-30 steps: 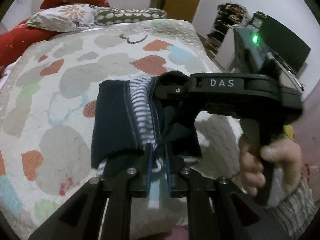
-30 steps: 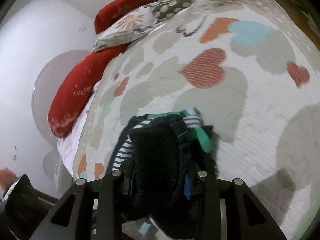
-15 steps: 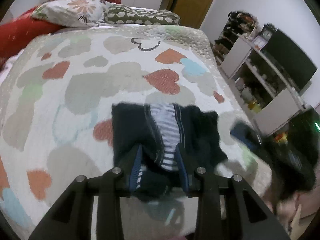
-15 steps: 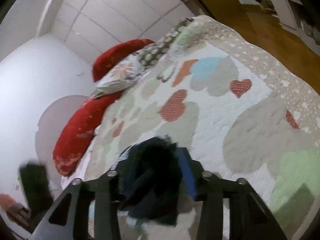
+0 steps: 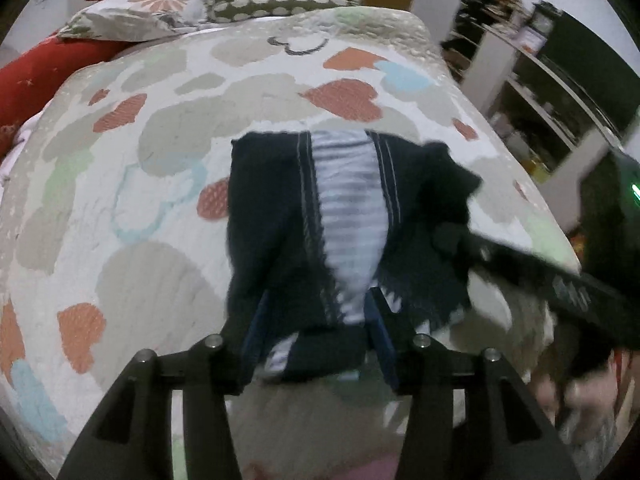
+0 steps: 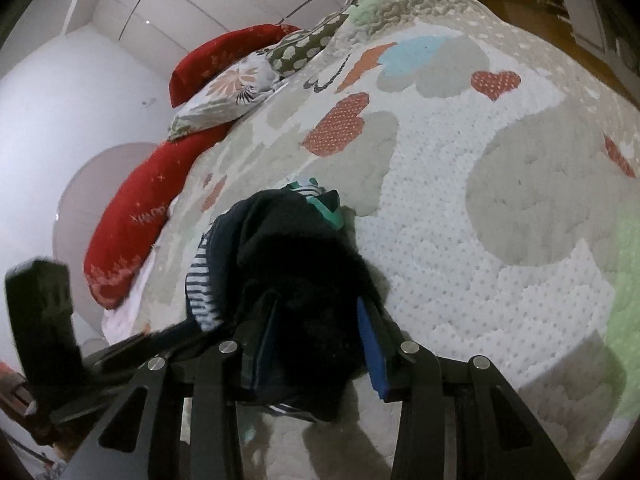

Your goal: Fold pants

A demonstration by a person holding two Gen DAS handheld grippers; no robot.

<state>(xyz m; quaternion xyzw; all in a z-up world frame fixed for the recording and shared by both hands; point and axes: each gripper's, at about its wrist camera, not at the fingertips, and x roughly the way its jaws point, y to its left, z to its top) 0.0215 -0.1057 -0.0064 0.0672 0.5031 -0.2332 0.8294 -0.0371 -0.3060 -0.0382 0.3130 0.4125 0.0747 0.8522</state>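
Dark navy pants (image 5: 280, 216), their striped lining (image 5: 352, 208) showing, lie bunched into a compact bundle near the foot of a bed covered by a heart-patterned quilt (image 5: 160, 128). The left gripper (image 5: 316, 336) has its fingers spread either side of the bundle's near edge, fabric between them but apparently not pinched. The right gripper (image 6: 320, 332) likewise straddles dark cloth from the other side with fingers parted; whether they grip it is hard to tell. Working from opposite sides probably keeps the fold square. Pillows (image 5: 132, 16) sit at the headboard.
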